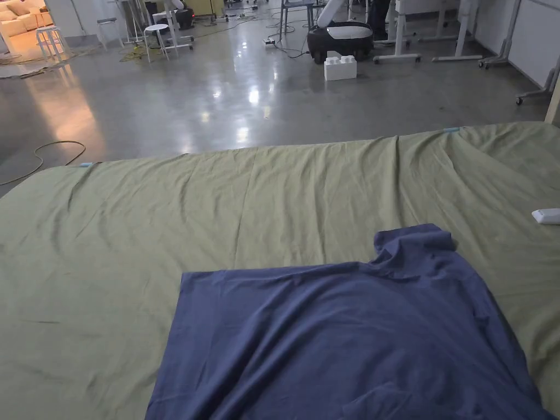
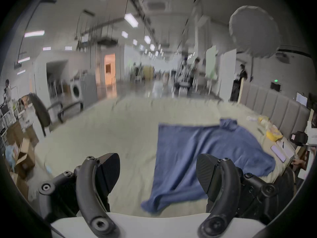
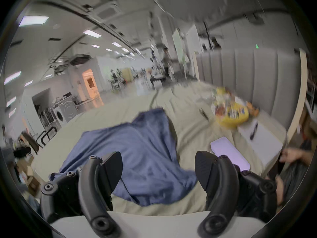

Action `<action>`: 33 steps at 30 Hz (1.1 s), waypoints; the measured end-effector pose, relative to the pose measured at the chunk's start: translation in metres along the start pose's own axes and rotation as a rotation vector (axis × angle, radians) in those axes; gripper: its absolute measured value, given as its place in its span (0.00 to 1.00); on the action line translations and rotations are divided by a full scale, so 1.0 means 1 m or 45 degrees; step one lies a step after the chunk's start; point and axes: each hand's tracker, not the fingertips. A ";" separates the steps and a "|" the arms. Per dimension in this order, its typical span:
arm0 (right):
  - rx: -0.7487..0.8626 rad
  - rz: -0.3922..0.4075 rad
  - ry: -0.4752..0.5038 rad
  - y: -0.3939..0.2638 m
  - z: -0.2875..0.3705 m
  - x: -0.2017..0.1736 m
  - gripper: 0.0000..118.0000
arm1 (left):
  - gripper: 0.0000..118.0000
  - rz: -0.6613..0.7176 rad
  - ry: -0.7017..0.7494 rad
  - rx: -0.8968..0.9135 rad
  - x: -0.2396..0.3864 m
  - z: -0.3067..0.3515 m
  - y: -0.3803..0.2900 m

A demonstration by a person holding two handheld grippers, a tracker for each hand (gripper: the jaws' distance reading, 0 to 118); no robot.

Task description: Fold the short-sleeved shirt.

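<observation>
Colours: plain blue short-sleeved cotton shirt point(image 1: 350, 333) on plain olive-green bed sheet point(image 1: 164, 229).
Both are unpatterned; black gripper jaws, yellow bowl point(image 3: 229, 116).

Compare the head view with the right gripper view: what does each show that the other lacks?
Head view: a white block and stools on the floor beyond the bed. Right gripper view: the right gripper, jaws open and holding nothing, a yellow bowl, a phone and the headboard. Both: the blue shirt spread on the green sheet.
</observation>
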 end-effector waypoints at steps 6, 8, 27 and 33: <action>0.178 0.231 0.116 0.021 0.014 -0.045 0.67 | 0.66 -0.091 -0.115 0.190 0.049 0.027 0.024; 0.173 0.223 0.146 0.022 0.012 -0.047 0.51 | 0.51 -0.186 -0.138 0.232 0.066 0.036 0.026; 0.157 0.164 0.173 0.013 0.010 -0.046 0.00 | 0.00 0.042 -0.081 0.052 0.020 0.020 0.020; 0.052 0.145 0.182 -0.008 0.006 -0.040 0.00 | 0.55 0.199 -0.025 -0.360 -0.032 -0.045 -0.049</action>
